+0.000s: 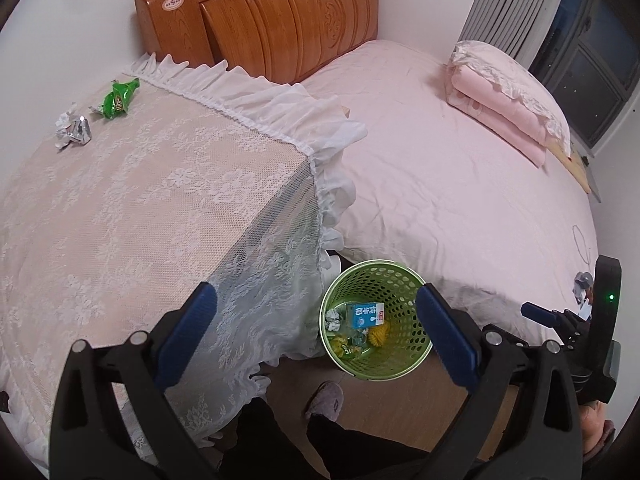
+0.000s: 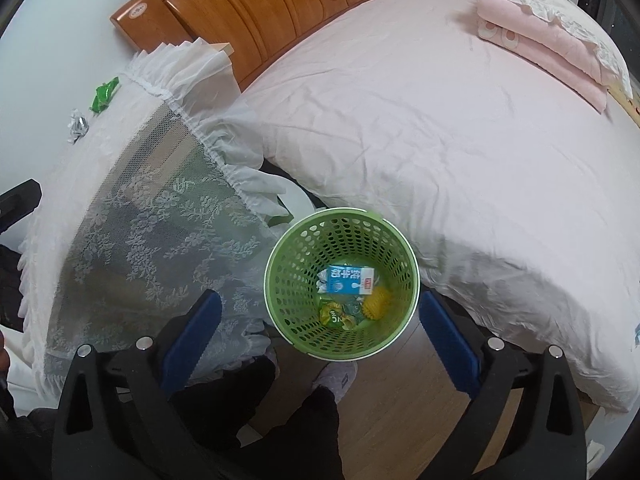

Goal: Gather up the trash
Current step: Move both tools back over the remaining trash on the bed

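Observation:
A green perforated waste basket (image 1: 396, 276) (image 2: 296, 248) stands on the floor between the lace-covered table and the bed. It holds a blue milk carton (image 1: 362, 315) (image 2: 348, 279), yellow and green wrappers and crumpled paper. On the table lie a green wrapper (image 1: 118, 98) (image 2: 105, 94) and a crumpled silver wrapper (image 1: 72, 126) (image 2: 78, 126). My left gripper (image 1: 316, 300) is open and empty, above the table corner and basket. My right gripper (image 2: 320, 304) is open and empty, directly above the basket; it also shows in the left wrist view (image 1: 560, 316).
The table (image 1: 140, 200) has a white lace cloth with a frilled edge. A bed (image 1: 460, 168) with a pink sheet, folded pink quilt (image 1: 504, 116) and wooden headboard (image 1: 280, 16) fills the right. The person's legs and slippers (image 1: 326, 400) are below the grippers.

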{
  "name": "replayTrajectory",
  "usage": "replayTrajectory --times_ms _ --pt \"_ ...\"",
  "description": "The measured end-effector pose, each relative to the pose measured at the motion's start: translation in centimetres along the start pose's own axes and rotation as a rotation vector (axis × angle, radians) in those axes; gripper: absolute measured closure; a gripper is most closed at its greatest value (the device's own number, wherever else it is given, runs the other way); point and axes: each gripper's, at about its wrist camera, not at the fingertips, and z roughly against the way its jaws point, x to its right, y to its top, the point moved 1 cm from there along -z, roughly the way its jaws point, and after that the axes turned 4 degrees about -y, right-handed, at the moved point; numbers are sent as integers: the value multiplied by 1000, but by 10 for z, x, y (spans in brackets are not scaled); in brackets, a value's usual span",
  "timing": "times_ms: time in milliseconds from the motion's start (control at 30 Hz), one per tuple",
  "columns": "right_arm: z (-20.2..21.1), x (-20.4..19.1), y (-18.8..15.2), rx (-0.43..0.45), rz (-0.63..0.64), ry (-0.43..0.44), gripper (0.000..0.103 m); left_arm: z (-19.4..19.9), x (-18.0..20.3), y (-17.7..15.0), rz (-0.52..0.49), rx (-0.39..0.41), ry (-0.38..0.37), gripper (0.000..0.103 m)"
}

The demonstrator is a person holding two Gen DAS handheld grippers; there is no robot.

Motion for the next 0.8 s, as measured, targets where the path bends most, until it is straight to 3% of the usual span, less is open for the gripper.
replayTrajectory --times_ms 433,800 --pt "14 -17 12 21 54 25 4 21 -24 -2 62 60 73 8" --pt "27 -79 51 70 220 129 3 56 -100 -3 238 131 240 8"
